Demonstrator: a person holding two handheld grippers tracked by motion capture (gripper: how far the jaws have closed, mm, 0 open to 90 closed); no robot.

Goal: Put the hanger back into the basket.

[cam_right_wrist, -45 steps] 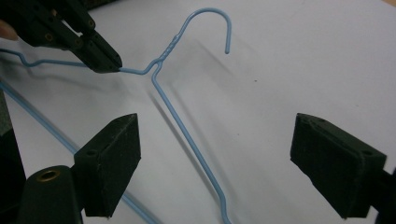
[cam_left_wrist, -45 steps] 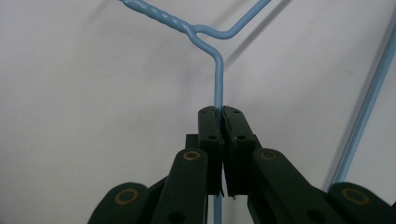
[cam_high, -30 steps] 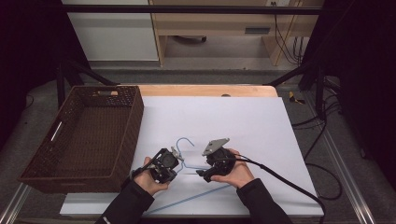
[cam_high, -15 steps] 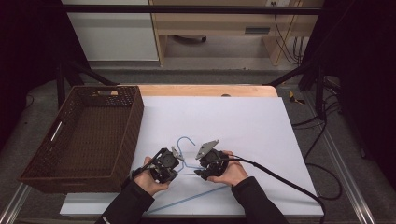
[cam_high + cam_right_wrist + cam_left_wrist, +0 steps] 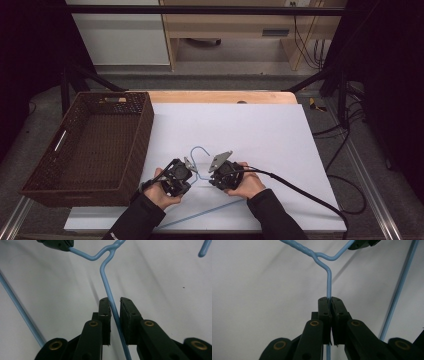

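Observation:
A light blue wire hanger lies flat on the white table board, its hook pointing away from me. My left gripper is shut on one sloping arm of the hanger, just below the twisted neck. My right gripper is at the other sloping arm. In the right gripper view that arm runs between the right gripper's jaws, which stand narrowly open with a gap beside the wire. The left gripper's tip shows at the top of that view.
An empty brown wicker basket stands at the table's left, close to my left hand. The hanger's long bottom bar lies near the table's front edge. A black cable trails right from the right gripper. Wooden furniture stands beyond the table's far edge.
My right gripper has shifted left along the table onto the hanger's arm, closer to the left gripper. The left gripper and the hanger have stayed put.

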